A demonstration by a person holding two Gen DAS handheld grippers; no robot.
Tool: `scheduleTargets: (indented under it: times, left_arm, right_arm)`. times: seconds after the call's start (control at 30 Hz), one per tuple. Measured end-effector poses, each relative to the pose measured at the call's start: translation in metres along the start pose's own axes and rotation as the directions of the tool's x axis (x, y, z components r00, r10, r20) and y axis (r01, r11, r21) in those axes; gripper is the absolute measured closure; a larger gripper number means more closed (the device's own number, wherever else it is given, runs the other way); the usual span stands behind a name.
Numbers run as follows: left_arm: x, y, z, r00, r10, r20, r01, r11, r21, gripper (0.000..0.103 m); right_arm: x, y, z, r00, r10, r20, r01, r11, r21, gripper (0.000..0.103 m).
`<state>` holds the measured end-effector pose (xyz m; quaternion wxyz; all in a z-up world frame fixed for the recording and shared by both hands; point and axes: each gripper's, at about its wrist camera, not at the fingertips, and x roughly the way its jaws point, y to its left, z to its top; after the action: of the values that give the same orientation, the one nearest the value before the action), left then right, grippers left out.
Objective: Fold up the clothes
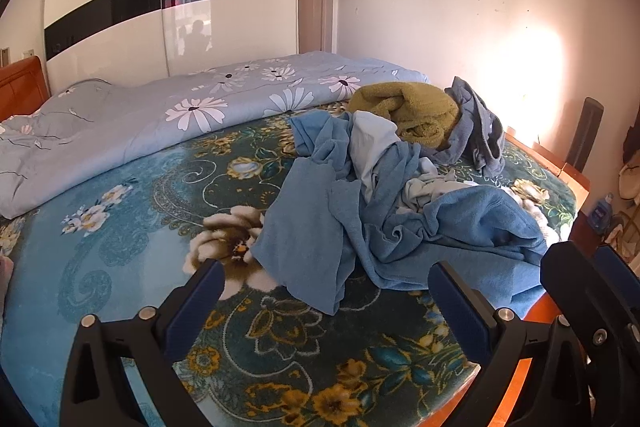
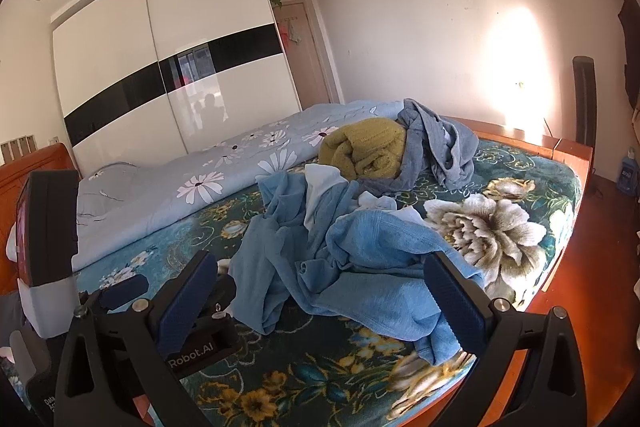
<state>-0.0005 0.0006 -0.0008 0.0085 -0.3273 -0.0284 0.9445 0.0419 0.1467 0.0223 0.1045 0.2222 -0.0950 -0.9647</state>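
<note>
"robot.ai" is read on the left gripper (image 2: 182,291), whose jaws are held apart like those of the right gripper (image 2: 320,297), above crumpled blue clothes (image 2: 360,259) piled on the flowered bed cover (image 2: 500,227).

We cannot tell which garment the white cloth (image 1: 370,143) is, buried under the blue garment (image 1: 308,223); the right gripper (image 1: 576,259) is cut off by the left view's edge; the blue bottle's (image 2: 629,174) label is too small to read.

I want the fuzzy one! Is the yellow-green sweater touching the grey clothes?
Touching. In the right wrist view, the yellow-green sweater lies right against the grey garment, whose fabric wraps its right side and lower edge without a gap.
</note>
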Motion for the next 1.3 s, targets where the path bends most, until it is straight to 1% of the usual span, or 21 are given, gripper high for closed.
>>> scheduleTargets:
  times: [0.67, 1.3]
  left_arm:
    - [0.004, -0.01, -0.003, 1.0, 0.026, -0.013, -0.025, 0.999, 0.048, 0.0]
    - [0.009, -0.012, -0.001, 0.999, 0.035, -0.031, -0.033, 0.998, 0.048, 0.0]
  right_arm:
    - [0.006, -0.004, -0.006, 1.0, 0.003, -0.023, -0.003, 1.0, 0.013, 0.0]
    - [0.009, -0.004, -0.002, 0.999, 0.005, -0.047, -0.005, 1.0, 0.013, 0.0]
